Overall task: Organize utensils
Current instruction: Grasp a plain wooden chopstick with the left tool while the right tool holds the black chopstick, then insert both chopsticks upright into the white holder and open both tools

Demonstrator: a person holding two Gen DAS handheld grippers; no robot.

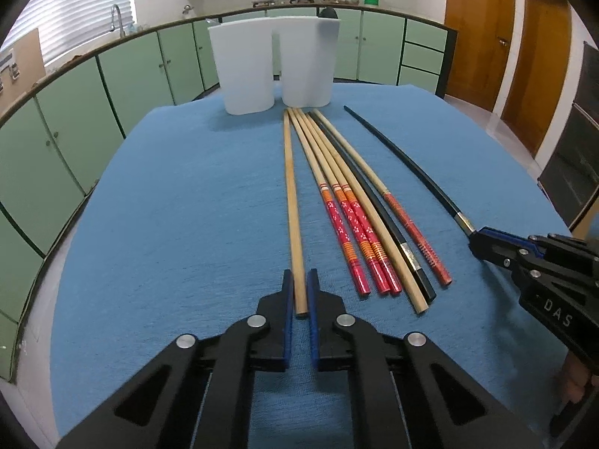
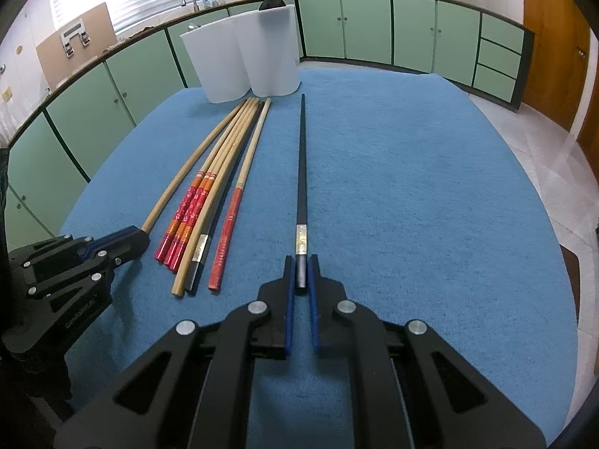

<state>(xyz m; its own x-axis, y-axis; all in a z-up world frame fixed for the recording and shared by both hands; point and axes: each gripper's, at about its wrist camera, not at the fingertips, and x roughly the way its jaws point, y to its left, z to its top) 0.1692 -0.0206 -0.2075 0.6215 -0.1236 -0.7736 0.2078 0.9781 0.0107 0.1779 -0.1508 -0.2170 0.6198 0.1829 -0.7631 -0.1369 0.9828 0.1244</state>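
Observation:
Several chopsticks lie side by side on a blue cloth (image 1: 168, 224). My left gripper (image 1: 300, 280) is shut on the near end of a plain bamboo chopstick (image 1: 291, 194), which lies on the cloth; the same chopstick shows in the right wrist view (image 2: 183, 176). My right gripper (image 2: 301, 265) is shut on the near end of a black chopstick (image 2: 301, 172), set apart to the right; it also shows in the left wrist view (image 1: 408, 164). Between them lie red-patterned chopsticks (image 1: 355, 232), another bamboo one and a black one. Two white holders (image 1: 277, 71) stand at the far end.
The cloth-covered table ends just behind the white holders (image 2: 243, 60). Green kitchen cabinets (image 1: 75, 112) curve round the left and back. Wooden doors (image 1: 524, 56) stand at the right. Bare blue cloth (image 2: 430, 205) spreads right of the black chopstick.

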